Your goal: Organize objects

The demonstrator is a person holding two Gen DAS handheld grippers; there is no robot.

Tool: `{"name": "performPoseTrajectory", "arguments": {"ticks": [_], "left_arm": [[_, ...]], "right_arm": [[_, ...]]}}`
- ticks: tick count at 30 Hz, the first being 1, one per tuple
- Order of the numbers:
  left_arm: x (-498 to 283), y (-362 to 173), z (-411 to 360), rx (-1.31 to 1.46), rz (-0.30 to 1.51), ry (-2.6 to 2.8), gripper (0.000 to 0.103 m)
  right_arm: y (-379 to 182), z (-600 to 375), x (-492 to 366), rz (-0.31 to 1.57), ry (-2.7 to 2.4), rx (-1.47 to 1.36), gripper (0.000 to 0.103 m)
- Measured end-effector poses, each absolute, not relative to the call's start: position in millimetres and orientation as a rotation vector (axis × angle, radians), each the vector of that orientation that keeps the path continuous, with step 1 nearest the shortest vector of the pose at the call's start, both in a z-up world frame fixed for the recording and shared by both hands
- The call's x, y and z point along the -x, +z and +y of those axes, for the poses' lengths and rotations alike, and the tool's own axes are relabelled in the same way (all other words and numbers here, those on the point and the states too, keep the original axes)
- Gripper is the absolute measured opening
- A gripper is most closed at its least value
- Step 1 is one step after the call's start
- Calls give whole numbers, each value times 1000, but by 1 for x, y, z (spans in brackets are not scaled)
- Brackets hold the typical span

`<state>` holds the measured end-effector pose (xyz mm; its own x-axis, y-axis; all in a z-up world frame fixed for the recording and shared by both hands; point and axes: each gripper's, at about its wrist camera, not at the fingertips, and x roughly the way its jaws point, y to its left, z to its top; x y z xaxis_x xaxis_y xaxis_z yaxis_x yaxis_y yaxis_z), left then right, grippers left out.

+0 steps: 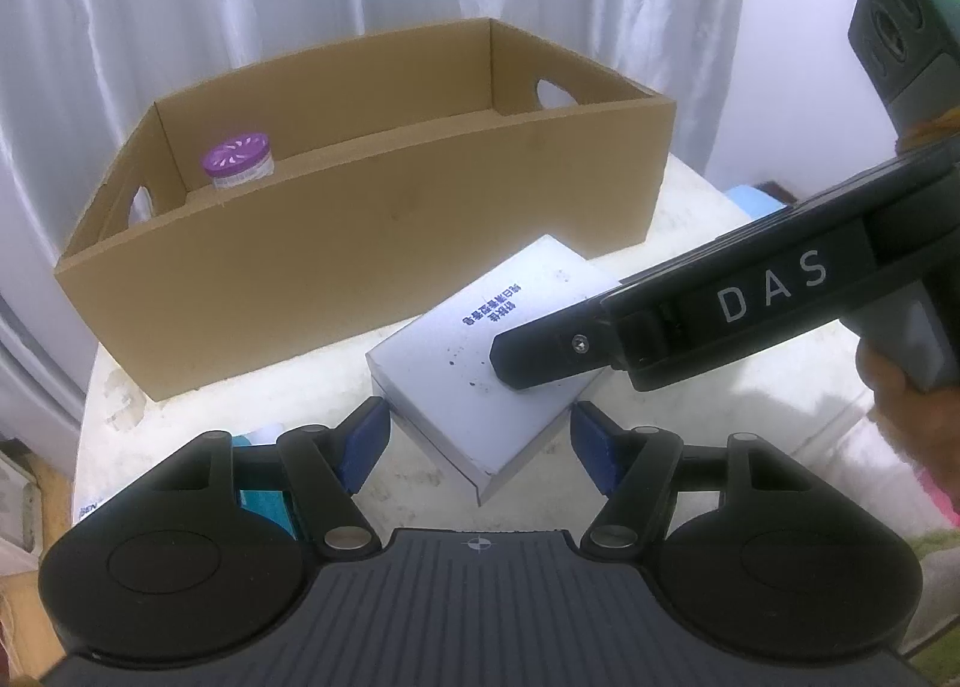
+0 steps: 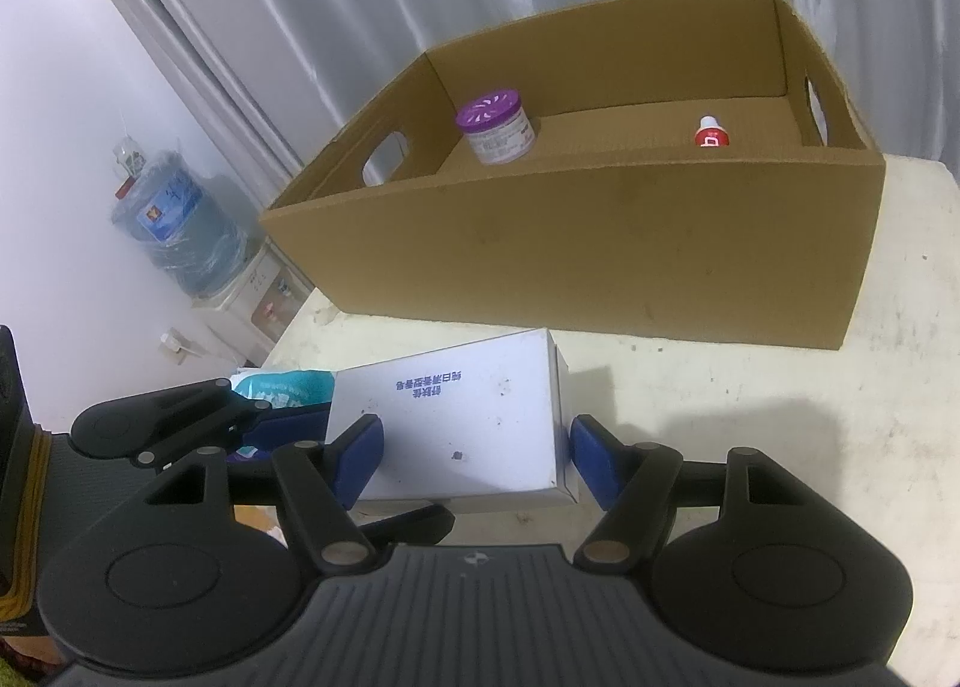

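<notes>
A white carton (image 1: 474, 363) with blue print lies flat on the pale table (image 1: 198, 447), just in front of an open cardboard box (image 1: 360, 267). My left gripper (image 1: 480, 441) is open, its blue pads on either side of the carton's near corner. One finger (image 1: 540, 357) of my right gripper reaches in from the right and lies over the carton's top. In the right wrist view my right gripper (image 2: 474, 453) is open around the carton (image 2: 468, 405), left pad above its top, right pad beside its right edge. Inside the cardboard box (image 2: 600, 243) stand a purple-lidded jar (image 2: 495, 129) and a small red-and-white bottle (image 2: 711, 134).
A teal packet (image 2: 288, 387) lies left of the carton, partly under the left gripper's fingers (image 2: 282, 417). A water dispenser (image 2: 174, 231) stands beyond the table's left edge. White curtains hang behind. A person's hand (image 1: 906, 405) holds the right gripper.
</notes>
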<state>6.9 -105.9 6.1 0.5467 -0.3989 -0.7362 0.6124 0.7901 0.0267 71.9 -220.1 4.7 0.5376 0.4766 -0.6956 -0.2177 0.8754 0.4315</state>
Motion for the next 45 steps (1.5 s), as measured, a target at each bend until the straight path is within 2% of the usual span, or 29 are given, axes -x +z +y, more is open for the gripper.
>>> {"name": "performPoseTrajectory", "arguments": {"ticks": [45], "left_arm": [[-31, 59, -98, -245, 673, -556, 66]], "right_arm": [[64, -209, -103, 825, 436, -286, 73]]}}
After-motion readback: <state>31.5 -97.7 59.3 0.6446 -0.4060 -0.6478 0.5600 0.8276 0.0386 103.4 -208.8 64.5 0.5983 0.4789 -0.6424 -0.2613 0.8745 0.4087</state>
